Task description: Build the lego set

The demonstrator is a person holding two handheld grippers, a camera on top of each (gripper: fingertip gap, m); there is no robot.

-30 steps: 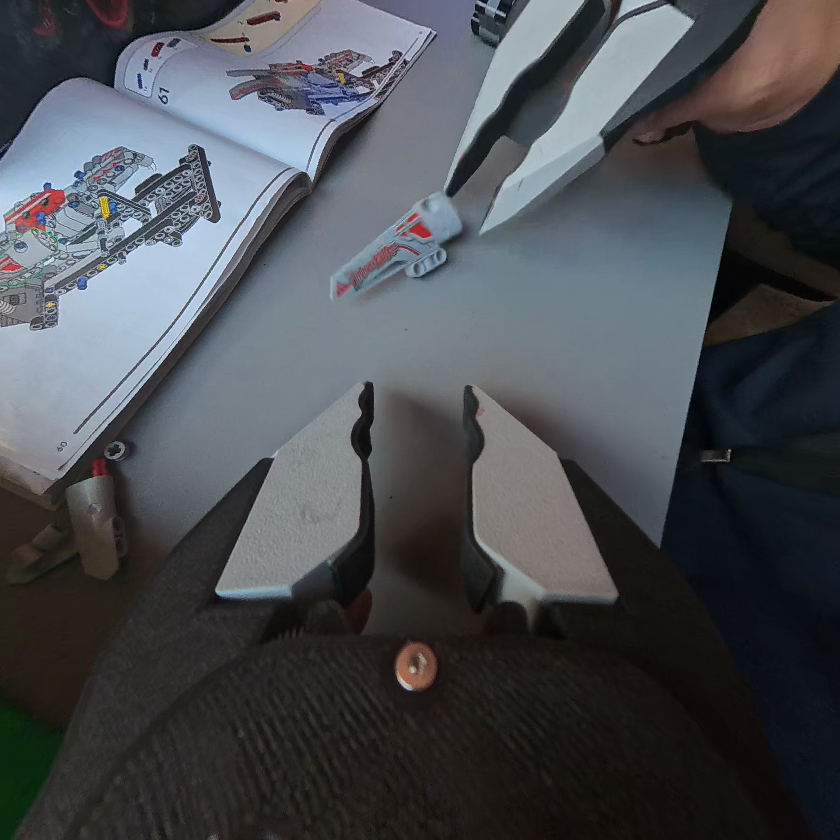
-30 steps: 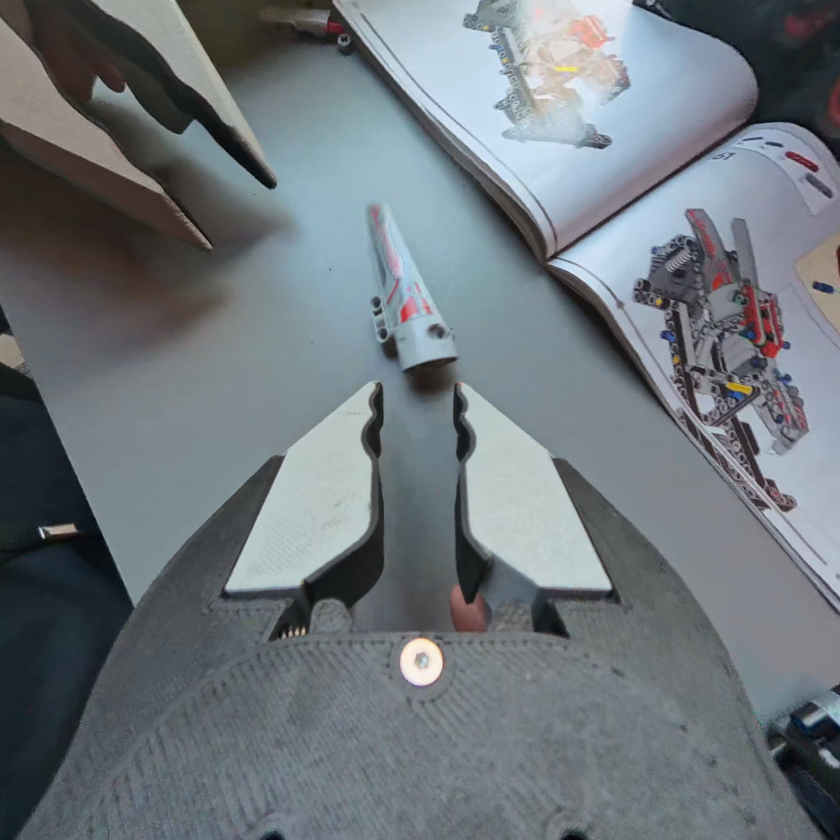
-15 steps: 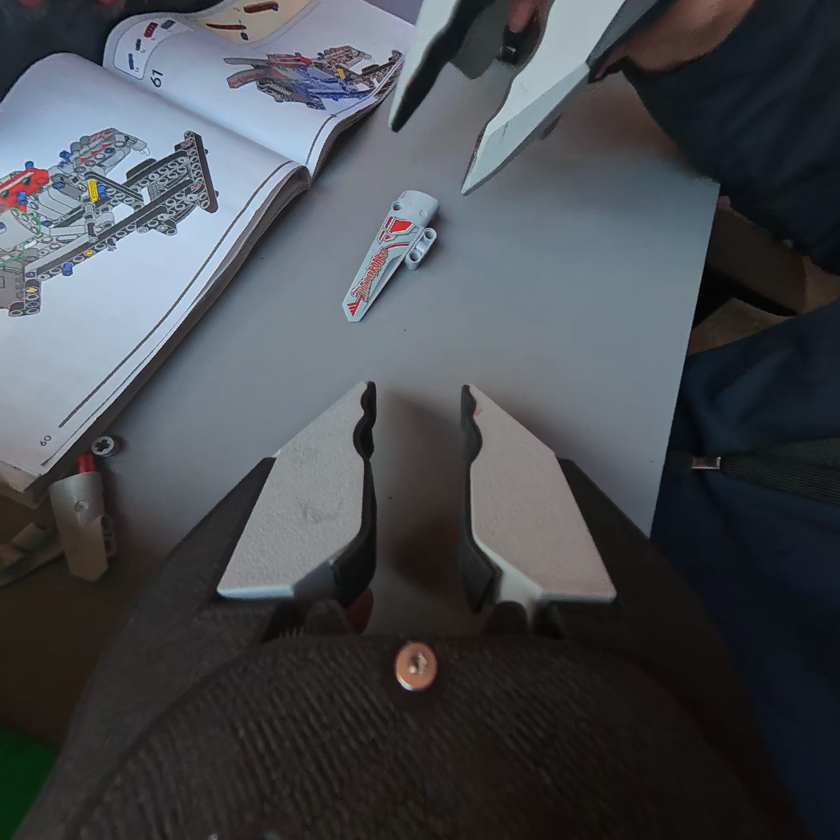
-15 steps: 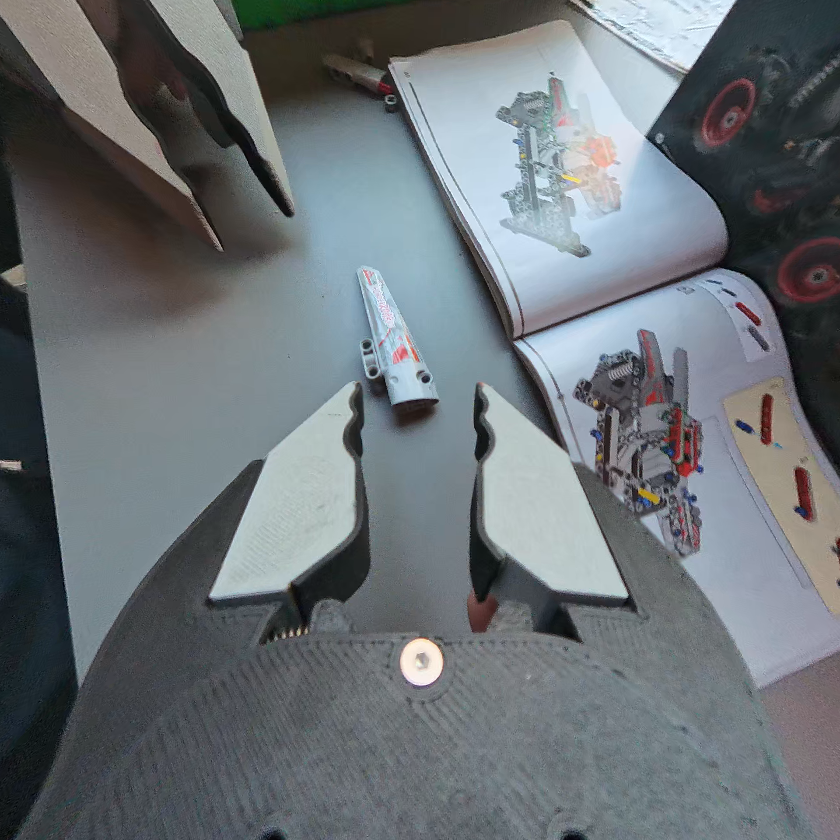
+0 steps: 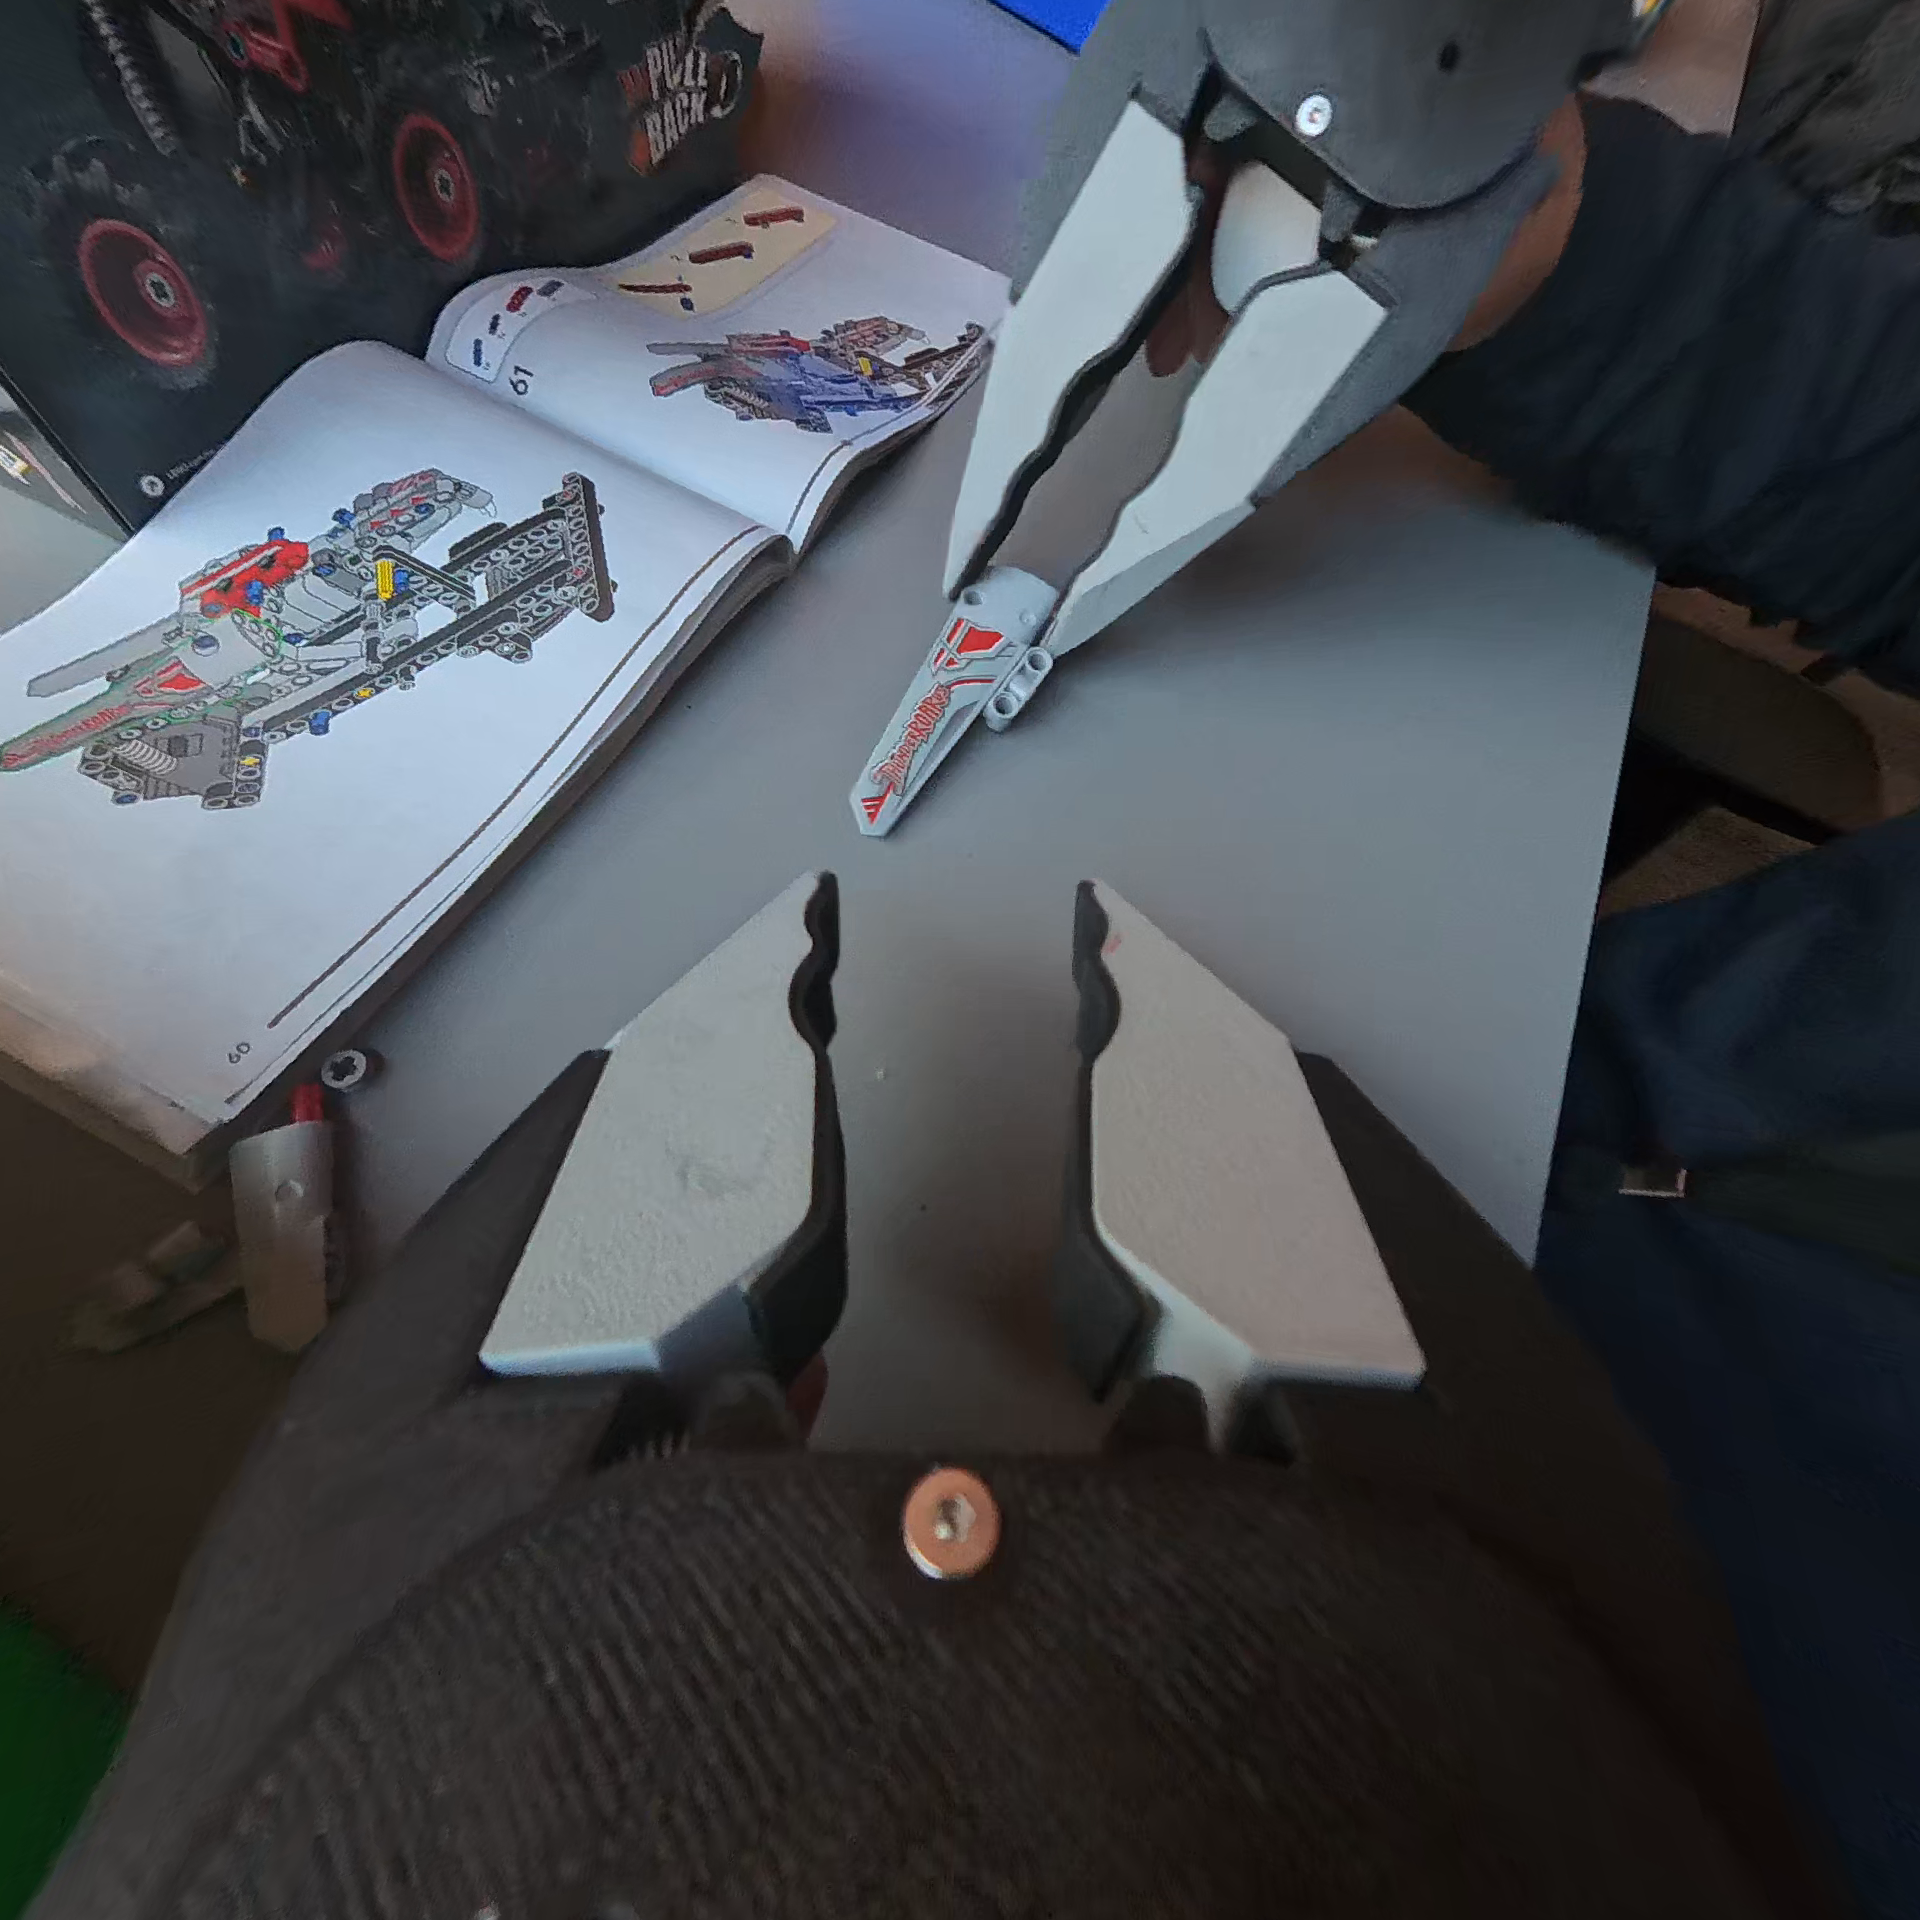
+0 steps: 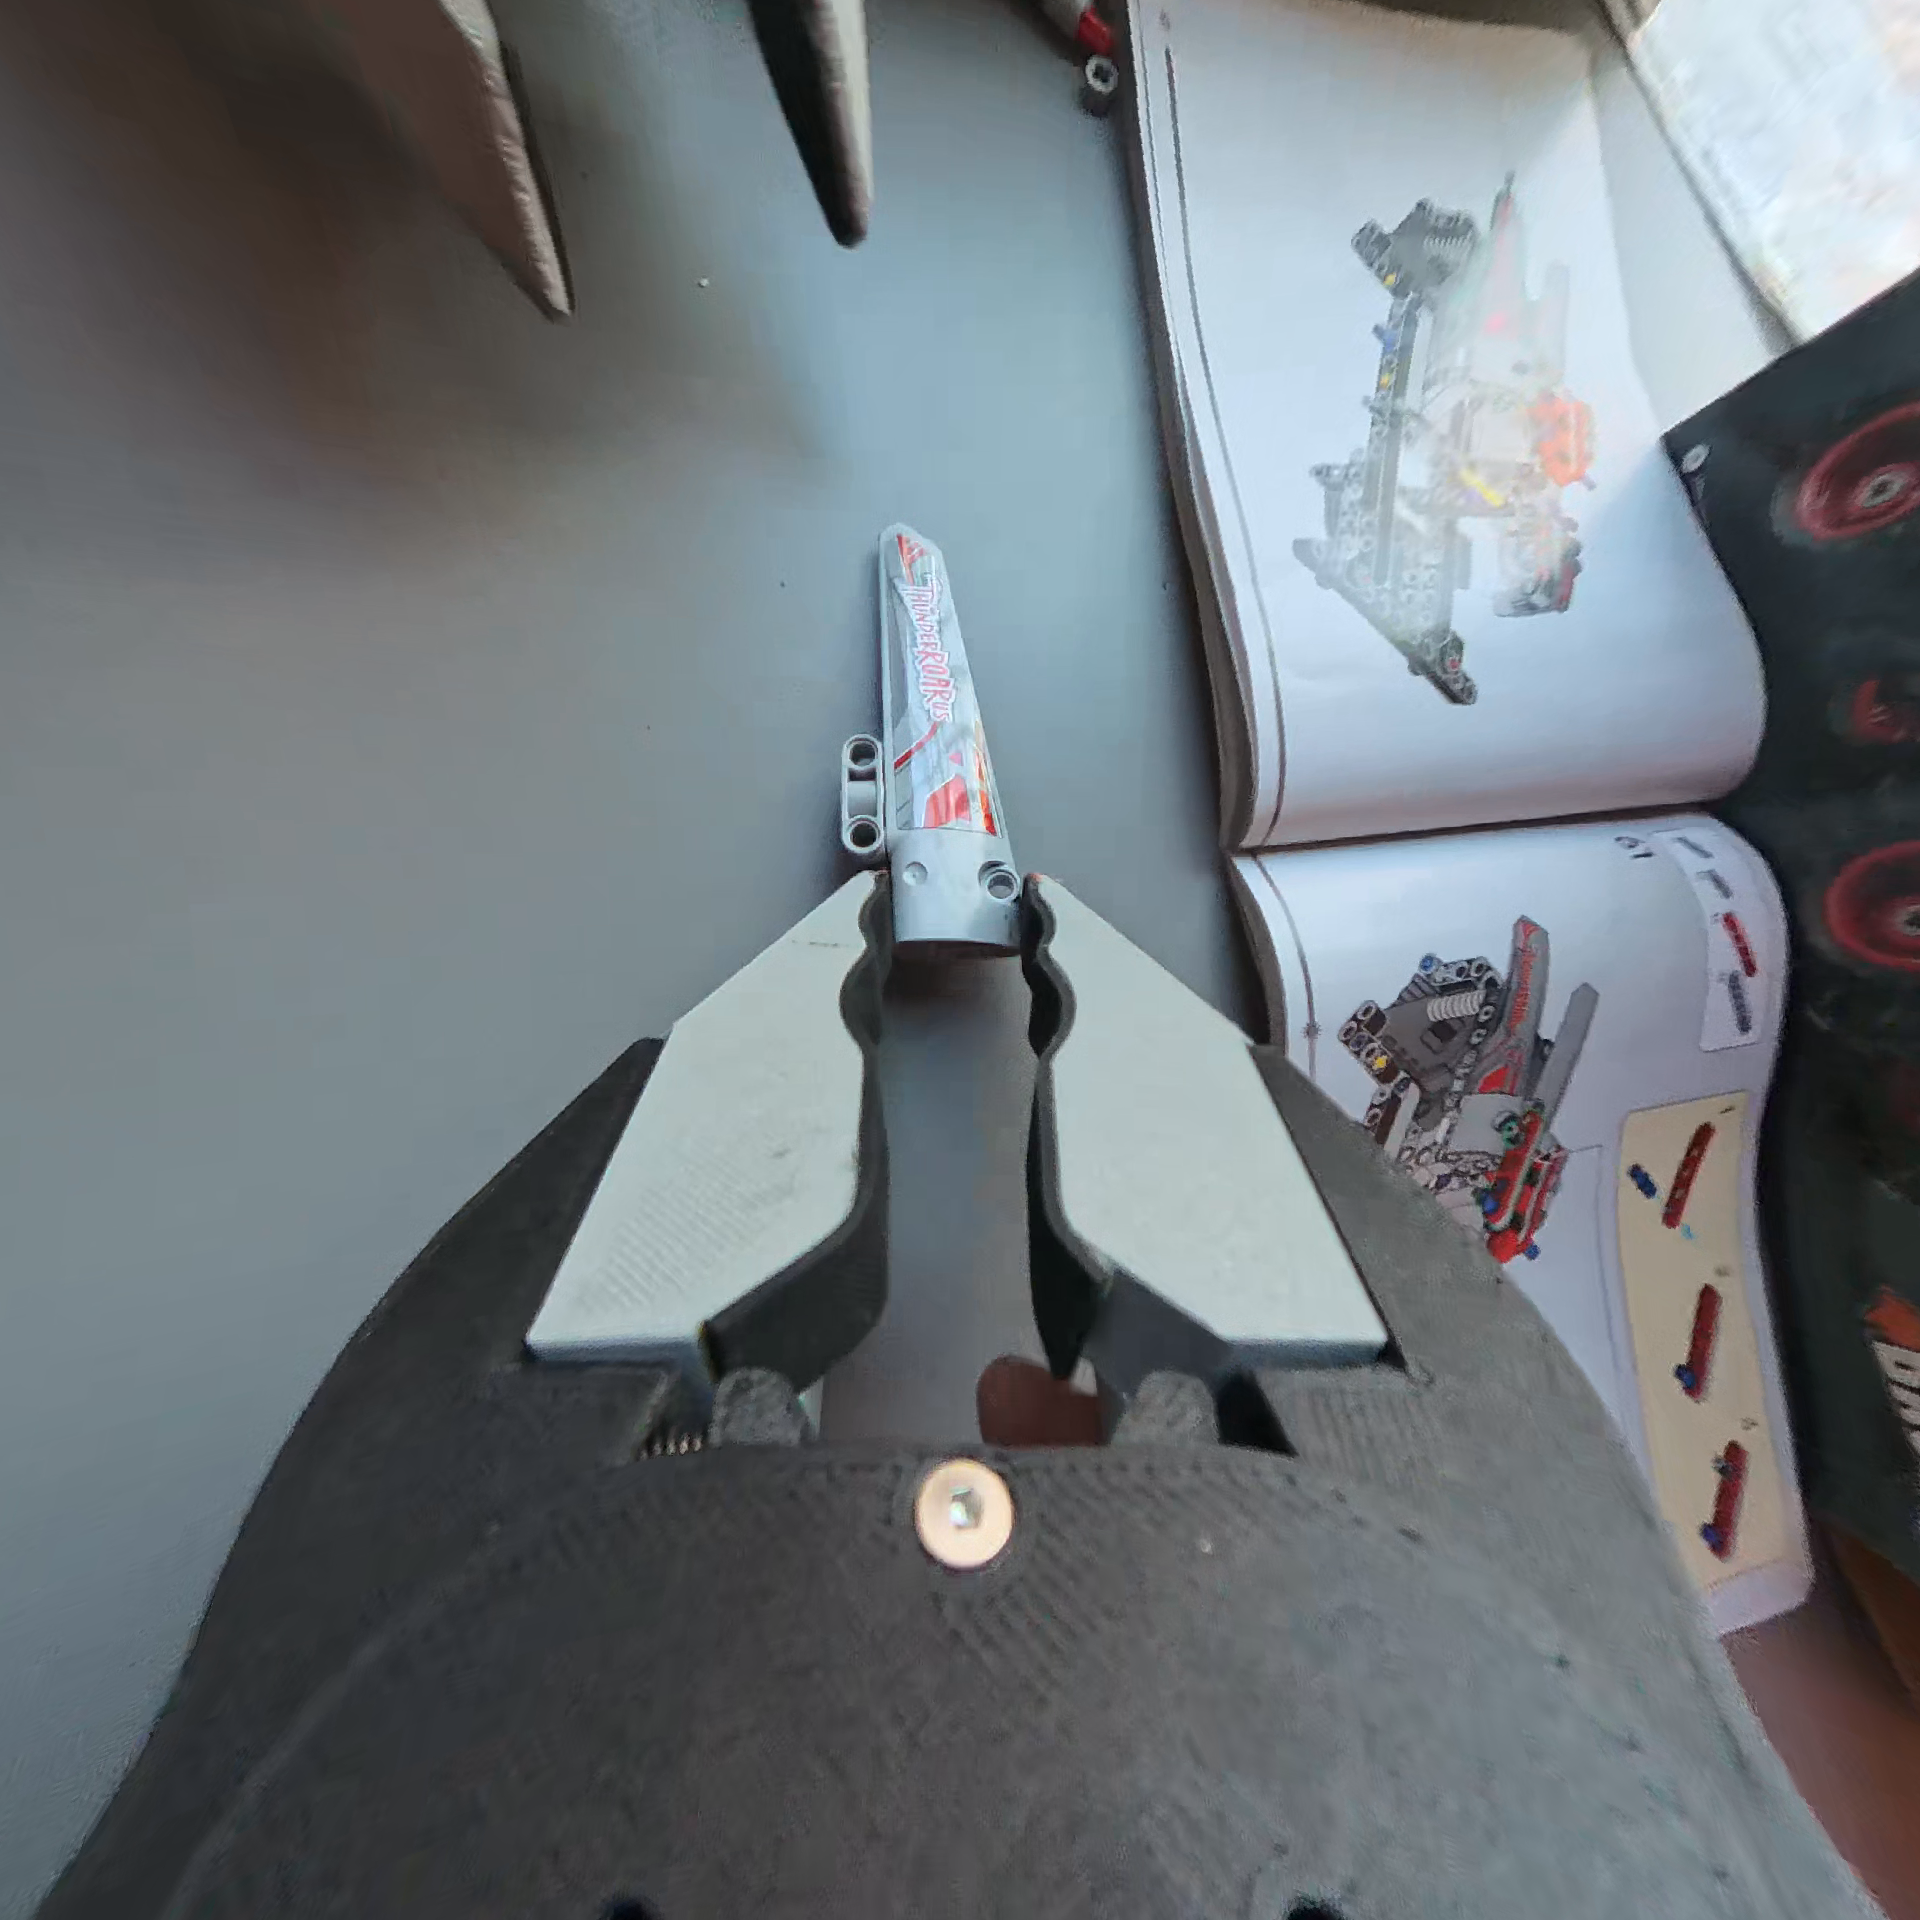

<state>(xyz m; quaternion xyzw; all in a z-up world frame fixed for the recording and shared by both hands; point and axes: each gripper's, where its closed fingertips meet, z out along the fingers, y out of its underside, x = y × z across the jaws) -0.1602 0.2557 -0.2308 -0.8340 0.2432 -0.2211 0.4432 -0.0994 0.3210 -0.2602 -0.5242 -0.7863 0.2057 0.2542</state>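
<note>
Now right hand-held gripper (image 6: 951, 896) pinches tapered grey panel (image 6: 935, 727); left hand-held gripper (image 5: 951, 896) wide, empty

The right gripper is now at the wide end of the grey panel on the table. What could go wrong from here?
1. The right gripper meets only the wide end of the panel. The long tapered rest lies beyond the tips, so the panel may pivot or slip when lifted.
2. The manual lies close beside the panel; a swing could brush its pages.
</note>
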